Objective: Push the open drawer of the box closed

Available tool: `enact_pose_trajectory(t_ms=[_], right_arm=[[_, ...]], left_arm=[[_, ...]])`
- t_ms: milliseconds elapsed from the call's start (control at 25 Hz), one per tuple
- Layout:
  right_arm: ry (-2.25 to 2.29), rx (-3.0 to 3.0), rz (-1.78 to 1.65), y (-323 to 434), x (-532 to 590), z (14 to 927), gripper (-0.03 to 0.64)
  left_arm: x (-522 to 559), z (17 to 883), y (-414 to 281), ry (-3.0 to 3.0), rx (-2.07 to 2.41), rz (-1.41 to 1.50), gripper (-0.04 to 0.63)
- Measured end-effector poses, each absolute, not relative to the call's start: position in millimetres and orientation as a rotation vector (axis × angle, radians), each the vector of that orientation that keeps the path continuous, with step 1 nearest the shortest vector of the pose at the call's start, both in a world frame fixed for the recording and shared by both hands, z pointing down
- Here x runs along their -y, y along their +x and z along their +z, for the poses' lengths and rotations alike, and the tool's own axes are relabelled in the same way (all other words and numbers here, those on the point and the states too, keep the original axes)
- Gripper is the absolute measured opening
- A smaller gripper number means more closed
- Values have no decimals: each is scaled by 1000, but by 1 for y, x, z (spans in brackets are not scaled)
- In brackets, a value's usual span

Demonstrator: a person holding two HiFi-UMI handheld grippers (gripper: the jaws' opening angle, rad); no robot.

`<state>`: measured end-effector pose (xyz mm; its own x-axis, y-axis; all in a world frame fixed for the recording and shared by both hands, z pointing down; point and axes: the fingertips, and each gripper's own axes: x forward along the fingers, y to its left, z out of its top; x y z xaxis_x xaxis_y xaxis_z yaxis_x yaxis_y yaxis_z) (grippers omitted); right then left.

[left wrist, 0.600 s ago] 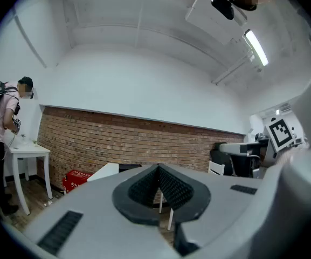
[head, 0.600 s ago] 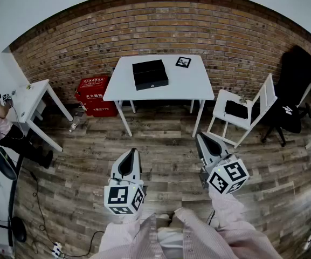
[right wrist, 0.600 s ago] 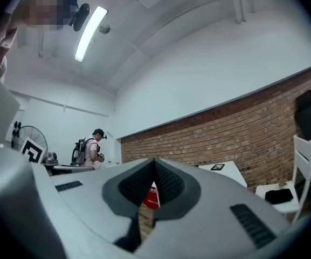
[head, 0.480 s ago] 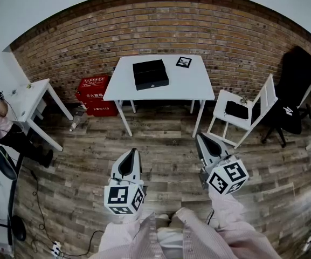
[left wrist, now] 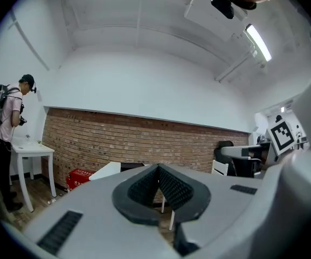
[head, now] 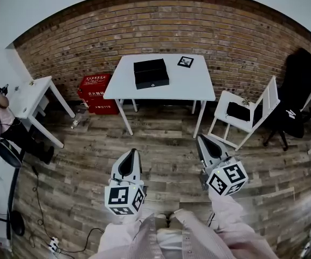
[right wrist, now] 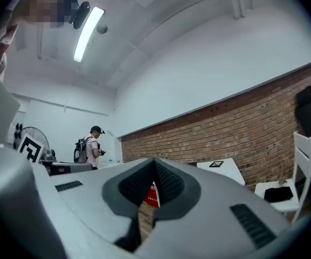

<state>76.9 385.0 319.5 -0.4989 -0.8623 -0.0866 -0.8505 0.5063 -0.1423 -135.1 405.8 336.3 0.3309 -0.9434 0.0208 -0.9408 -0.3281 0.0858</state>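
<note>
Premises: an indoor test room of lab or office type, not a dwelling. Evidence:
- bare brick wall (head: 241, 31) and plank floor (head: 160, 139)
- central white counter (head: 198, 82)
- second white counter (head: 36, 93) at the left, with a person (left wrist: 7, 128) at it
- black office chair (head: 298, 80)
- white folding chair (head: 252, 112)
- red crate (head: 97, 93) against the wall
- power strip (head: 53, 245) trailing on the floor
- ceiling strip light (right wrist: 87, 32)

Right gripper (right wrist: 154, 166) — jaws meeting at the tips, nothing gripped.
Pointing level toward a brick wall (right wrist: 241, 128); a white table (right wrist: 228, 172) is showing beyond, a person (right wrist: 93, 147) standing at left — backpack on.
</note>
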Motion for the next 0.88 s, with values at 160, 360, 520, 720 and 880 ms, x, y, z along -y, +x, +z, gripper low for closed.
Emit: enact_pose_trajectory(t_ms=[160, 360, 520, 720, 880], right_arm=[[-1475, -2603, -122, 81, -386, 324, 3], [-1469, -2600, -144, 87, -388, 328, 3], [-1467, -2600, -157, 89, -388, 331, 2], [-1476, -2592, -173, 95, -386, 330, 3], [-1479, -2589, -183, 100, -382, 334, 3]], left_arm=[[-408, 338, -134, 2477, 1791, -59, -5], [-409, 345, -126, 2464, 1773, -81, 168], [-407, 345, -128, 2448, 1798, -80, 262], [-403, 347, -127, 2436, 1801, -45, 262], [-397, 351, -126, 2426, 1798, -24, 262]])
